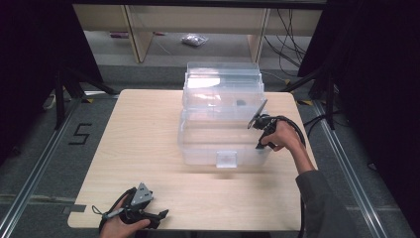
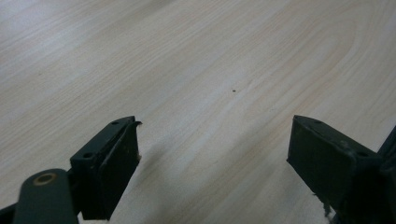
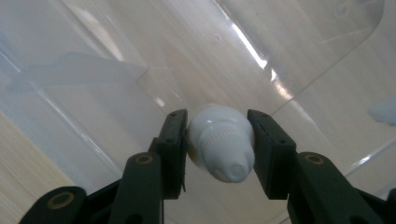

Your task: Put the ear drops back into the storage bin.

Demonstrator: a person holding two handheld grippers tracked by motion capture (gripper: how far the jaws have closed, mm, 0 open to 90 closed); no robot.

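A clear plastic storage box (image 1: 198, 148) stands on the wooden table (image 1: 143, 134), its clear lid (image 1: 223, 79) raised at the back. My right gripper (image 1: 260, 144) hangs at the box's right front corner, jaws pointing down into it. In the right gripper view this gripper (image 3: 219, 135) is shut on a small white bottle (image 3: 222, 144), whose ribbed cap end faces the camera, above the box's clear floor. My left gripper (image 1: 163, 214) rests at the table's front left edge. Its jaws stand wide apart over bare wood in the left gripper view (image 2: 215, 140), holding nothing.
A small dark object (image 1: 241, 103) shows through the box's rear part. On the floor behind the table lie a plastic bag (image 1: 194, 39) and cables (image 1: 289, 44). Black stands (image 1: 64, 89) flank the table, and a "5" (image 1: 79, 134) is marked on the floor at the left.
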